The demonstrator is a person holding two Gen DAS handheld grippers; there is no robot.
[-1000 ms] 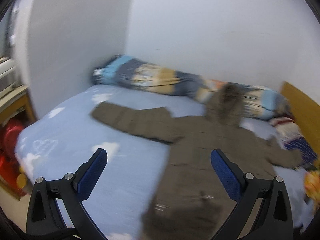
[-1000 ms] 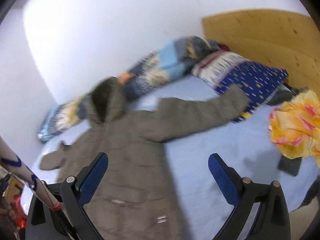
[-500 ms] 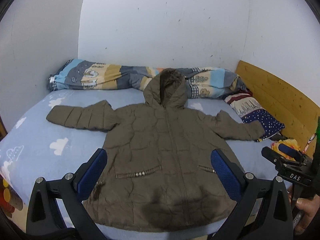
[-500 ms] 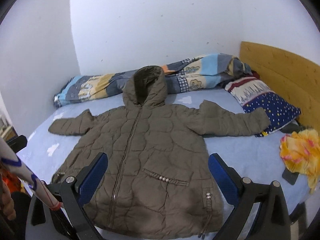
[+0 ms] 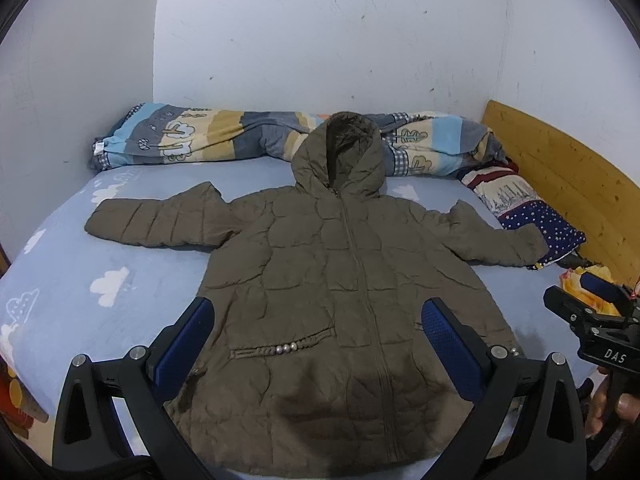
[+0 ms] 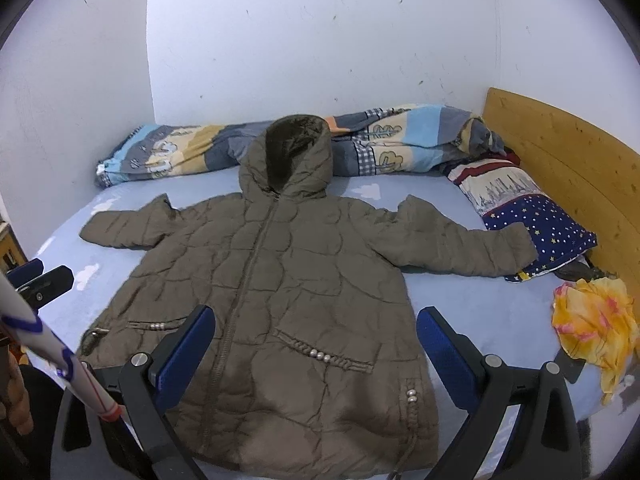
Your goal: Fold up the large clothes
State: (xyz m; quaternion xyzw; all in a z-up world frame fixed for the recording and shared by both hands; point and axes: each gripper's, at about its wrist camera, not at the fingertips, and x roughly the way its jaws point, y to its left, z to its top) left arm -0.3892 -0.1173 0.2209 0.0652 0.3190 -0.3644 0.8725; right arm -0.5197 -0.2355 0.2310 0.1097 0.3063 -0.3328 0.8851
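An olive-brown quilted hooded coat (image 5: 344, 276) lies flat and zipped on a light blue bed sheet (image 5: 80, 280), front up, both sleeves spread sideways and the hood towards the far wall. It also shows in the right wrist view (image 6: 280, 280). My left gripper (image 5: 318, 344) is open and empty, held above the coat's hem. My right gripper (image 6: 316, 344) is open and empty, also above the hem. The right gripper also shows at the right edge of the left wrist view (image 5: 592, 320).
A rolled striped duvet (image 5: 224, 136) lies along the far wall. A starry blue pillow (image 6: 536, 216) sits under the coat's right sleeve beside the wooden headboard (image 6: 568, 168). A yellow-orange cloth (image 6: 592, 328) lies at the bed's right edge. White walls enclose the far and left sides.
Both views swung from the sides of the bed to face the coat squarely and have steadied. Both grippers stayed open. The coat has not moved.
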